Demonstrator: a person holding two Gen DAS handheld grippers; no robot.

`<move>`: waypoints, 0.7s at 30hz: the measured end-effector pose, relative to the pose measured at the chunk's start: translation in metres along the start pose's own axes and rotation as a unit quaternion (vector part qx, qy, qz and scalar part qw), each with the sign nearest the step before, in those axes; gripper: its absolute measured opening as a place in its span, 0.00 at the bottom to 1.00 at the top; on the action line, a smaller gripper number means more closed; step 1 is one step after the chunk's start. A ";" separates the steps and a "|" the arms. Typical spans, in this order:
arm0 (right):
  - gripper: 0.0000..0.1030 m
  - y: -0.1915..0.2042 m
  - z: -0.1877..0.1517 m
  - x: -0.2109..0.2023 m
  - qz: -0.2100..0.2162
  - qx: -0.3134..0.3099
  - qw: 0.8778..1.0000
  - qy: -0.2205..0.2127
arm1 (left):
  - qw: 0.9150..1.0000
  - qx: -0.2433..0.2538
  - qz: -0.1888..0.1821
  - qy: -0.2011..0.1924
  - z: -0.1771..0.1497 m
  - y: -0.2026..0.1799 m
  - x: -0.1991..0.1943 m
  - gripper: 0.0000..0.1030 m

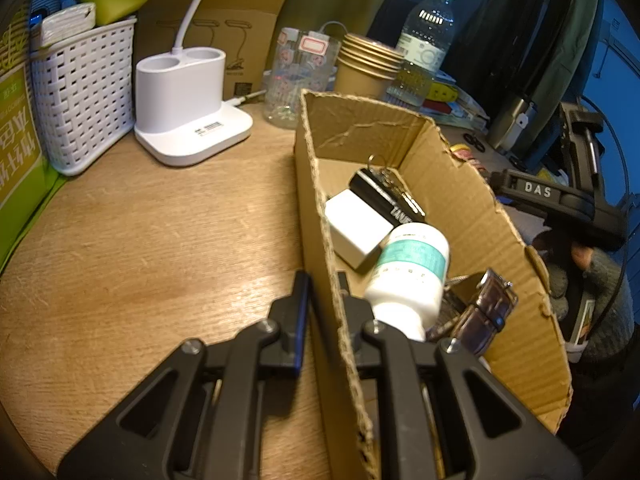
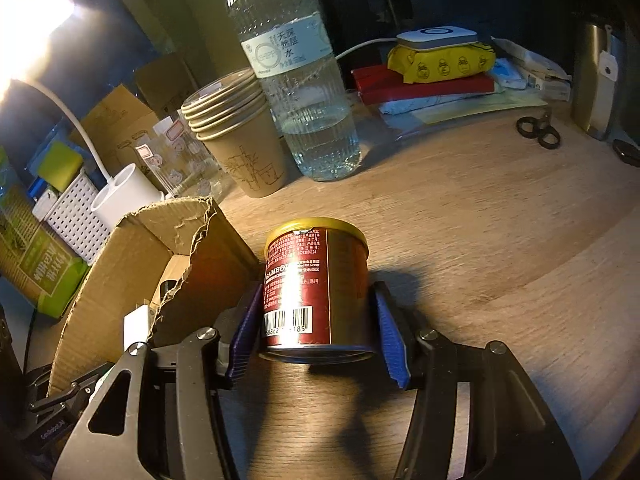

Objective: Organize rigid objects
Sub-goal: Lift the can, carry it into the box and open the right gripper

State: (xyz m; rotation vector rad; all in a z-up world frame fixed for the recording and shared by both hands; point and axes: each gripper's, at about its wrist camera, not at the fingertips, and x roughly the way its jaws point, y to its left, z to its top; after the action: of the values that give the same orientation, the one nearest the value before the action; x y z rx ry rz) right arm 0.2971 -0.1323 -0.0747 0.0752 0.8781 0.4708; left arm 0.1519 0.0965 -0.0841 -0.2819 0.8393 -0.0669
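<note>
A torn-edged cardboard box (image 1: 452,200) stands on the wooden desk. My left gripper (image 1: 322,280) is shut on its near left wall, one finger outside and one inside. In the box lie a white cube (image 1: 356,228), a black case (image 1: 380,194) with keys, a white pill bottle (image 1: 408,276) with a teal label, and a brown-strapped watch (image 1: 480,312). In the right wrist view a red can (image 2: 320,256) with a gold lid stands upright just right of the box (image 2: 140,248). My right gripper (image 2: 318,292) straddles the can, with a small gap at the right pad (image 2: 390,332).
Behind the box stand a stack of paper cups (image 2: 236,136), a water bottle (image 2: 296,80) and a clear glass jar (image 1: 296,76). A white lamp base (image 1: 188,104) and a white basket (image 1: 84,96) sit at the back left. Scissors (image 2: 538,130) and stacked packets (image 2: 440,64) lie back right.
</note>
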 end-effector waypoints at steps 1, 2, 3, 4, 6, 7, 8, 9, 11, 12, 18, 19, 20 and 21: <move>0.55 -0.001 0.000 -0.002 0.000 0.001 1.000 -0.002 | 1.000 0.000 0.000 0.000 0.000 0.000 0.000 0.12; 0.55 -0.001 0.000 -0.004 0.000 0.001 1.000 -0.003 | 1.000 0.000 0.000 0.000 0.000 0.000 0.000 0.12; 0.55 -0.001 0.000 -0.005 -0.001 0.001 1.000 -0.006 | 1.000 0.000 0.000 0.000 0.000 0.000 0.000 0.12; 0.55 -0.001 0.000 -0.008 -0.003 -0.001 1.000 -0.008 | 1.000 0.000 0.000 0.000 0.000 0.000 0.000 0.12; 0.55 0.001 0.001 -0.011 -0.003 -0.002 1.000 -0.012 | 1.000 0.000 0.000 0.000 0.000 0.000 0.000 0.12; 0.55 0.001 0.001 -0.013 -0.003 -0.003 1.000 -0.014 | 1.000 0.000 0.000 0.000 0.000 0.000 0.000 0.12; 0.55 0.002 0.001 -0.014 -0.003 -0.004 1.000 -0.016 | 1.000 0.000 0.000 0.000 0.000 0.000 0.000 0.12; 0.55 0.003 0.001 -0.016 -0.003 -0.005 1.000 -0.019 | 1.000 0.000 0.000 0.000 0.000 0.000 0.000 0.12; 0.55 0.006 0.002 -0.020 -0.003 -0.008 1.000 -0.023 | 1.000 0.000 0.000 0.000 0.000 0.000 0.000 0.12; 0.55 0.007 0.003 -0.022 -0.002 -0.009 1.000 -0.025 | 1.000 0.000 0.000 0.000 0.000 0.000 0.000 0.12; 0.55 0.016 0.006 -0.036 0.002 -0.018 0.999 -0.037 | 1.000 0.000 0.000 0.000 0.000 0.000 0.000 0.12; 0.55 0.018 0.007 -0.038 0.003 -0.021 0.999 -0.040 | 1.000 0.000 0.000 0.000 0.000 0.000 0.000 0.12; 0.55 0.019 0.007 -0.041 0.002 -0.024 0.999 -0.042 | 1.000 0.000 0.000 0.000 0.000 0.000 0.000 0.12; 0.55 0.021 0.008 -0.043 0.003 -0.026 0.999 -0.044 | 1.000 0.000 0.000 0.000 0.000 0.000 0.000 0.12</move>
State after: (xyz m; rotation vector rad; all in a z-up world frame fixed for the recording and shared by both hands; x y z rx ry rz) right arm 0.2718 -0.1304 -0.0332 0.0516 0.7784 0.4920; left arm 0.1520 0.0965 -0.0840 -0.2819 0.8396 -0.0668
